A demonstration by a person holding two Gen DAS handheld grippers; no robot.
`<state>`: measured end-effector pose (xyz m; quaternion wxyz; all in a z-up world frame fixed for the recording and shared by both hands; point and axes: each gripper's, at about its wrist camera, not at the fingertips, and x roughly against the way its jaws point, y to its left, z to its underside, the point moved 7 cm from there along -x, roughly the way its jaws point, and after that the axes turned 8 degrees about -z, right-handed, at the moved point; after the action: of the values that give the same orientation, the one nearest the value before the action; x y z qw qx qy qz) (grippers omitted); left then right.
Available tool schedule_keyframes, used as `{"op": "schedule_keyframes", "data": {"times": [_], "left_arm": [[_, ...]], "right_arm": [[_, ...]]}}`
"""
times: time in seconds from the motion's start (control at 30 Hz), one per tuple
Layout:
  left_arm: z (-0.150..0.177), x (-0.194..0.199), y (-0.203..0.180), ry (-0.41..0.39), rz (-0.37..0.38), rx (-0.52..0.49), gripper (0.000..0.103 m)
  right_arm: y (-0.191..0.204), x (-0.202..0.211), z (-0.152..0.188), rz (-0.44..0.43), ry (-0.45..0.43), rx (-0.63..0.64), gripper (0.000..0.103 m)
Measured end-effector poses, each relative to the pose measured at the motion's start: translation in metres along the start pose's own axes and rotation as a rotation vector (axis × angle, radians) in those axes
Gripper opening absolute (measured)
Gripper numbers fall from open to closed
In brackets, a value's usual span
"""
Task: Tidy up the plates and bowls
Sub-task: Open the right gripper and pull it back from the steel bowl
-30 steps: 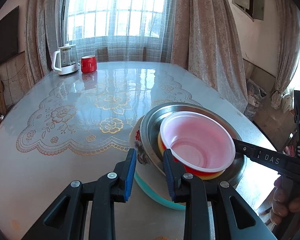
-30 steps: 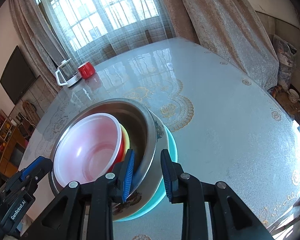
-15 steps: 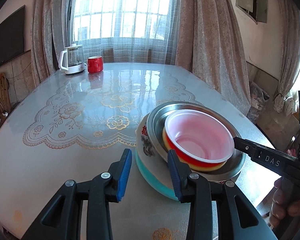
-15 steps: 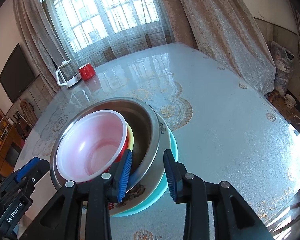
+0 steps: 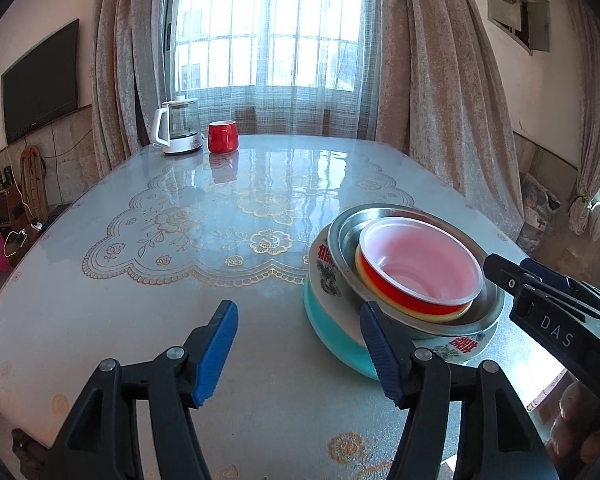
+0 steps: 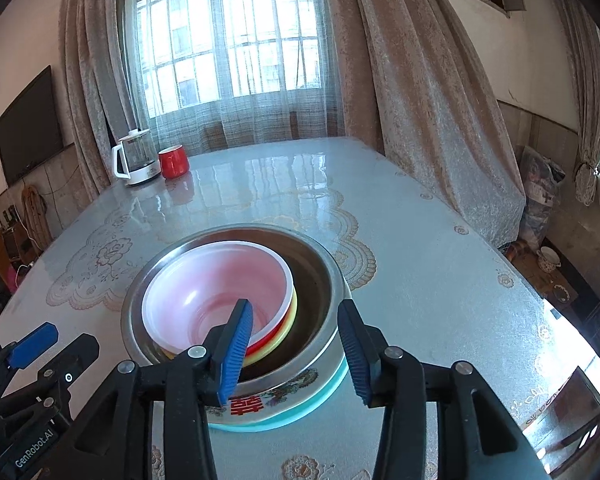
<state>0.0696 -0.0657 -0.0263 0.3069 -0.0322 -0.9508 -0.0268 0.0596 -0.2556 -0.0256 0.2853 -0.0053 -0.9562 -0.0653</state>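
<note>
On the counter [image 5: 148, 312], at ten o'clock, a kettle [image 5: 178, 126] with a red mug [image 5: 222, 137] just beside it. Nearer, left gripper [image 5: 298, 354] with fingers spread wide after just opening, nothing between them. At four o'clock, nested stack: pink bowl [image 5: 420, 264] in steel bowl [image 5: 340, 240], on patterned plate [image 5: 324, 276] and teal dish [image 5: 332, 332]. Right gripper [image 6: 296, 354] half spread, just opening, straddling the steel bowl's near rim without touching.

Five nested dishes are counted in one stack: 1 pink bowl [image 5: 420, 260], 1 yellow bowl [image 5: 416, 309], 1 steel basin [image 5: 346, 236], 1 enamel basin [image 5: 326, 272], 1 teal bowl [image 5: 332, 334]. Also counted at far end of table [image 5: 140, 320]: 1 kettle [image 5: 178, 126], 1 red mug [image 5: 222, 137]. 2 grippers are seen, left [image 5: 300, 350] & right [image 6: 296, 352].
</note>
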Motion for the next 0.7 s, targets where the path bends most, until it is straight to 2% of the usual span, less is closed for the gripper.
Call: {"op": "schedule_keyframes", "data": {"times": [0.1, 0.37, 0.7], "left_arm": [[0.003, 0.003, 0.001, -0.007, -0.002, -0.004, 0.068], [0.006, 0.011, 0.004, -0.033, -0.007, 0.006, 0.084], [0.008, 0.010, 0.003, -0.031, -0.026, 0.003, 0.089]], "right_arm": [[0.007, 0.003, 0.002, -0.008, -0.001, 0.000, 0.049], [0.024, 0.002, 0.014, -0.001, 0.020, 0.030, 0.049], [0.018, 0.002, 0.018, 0.010, 0.027, 0.003, 0.053]]}}
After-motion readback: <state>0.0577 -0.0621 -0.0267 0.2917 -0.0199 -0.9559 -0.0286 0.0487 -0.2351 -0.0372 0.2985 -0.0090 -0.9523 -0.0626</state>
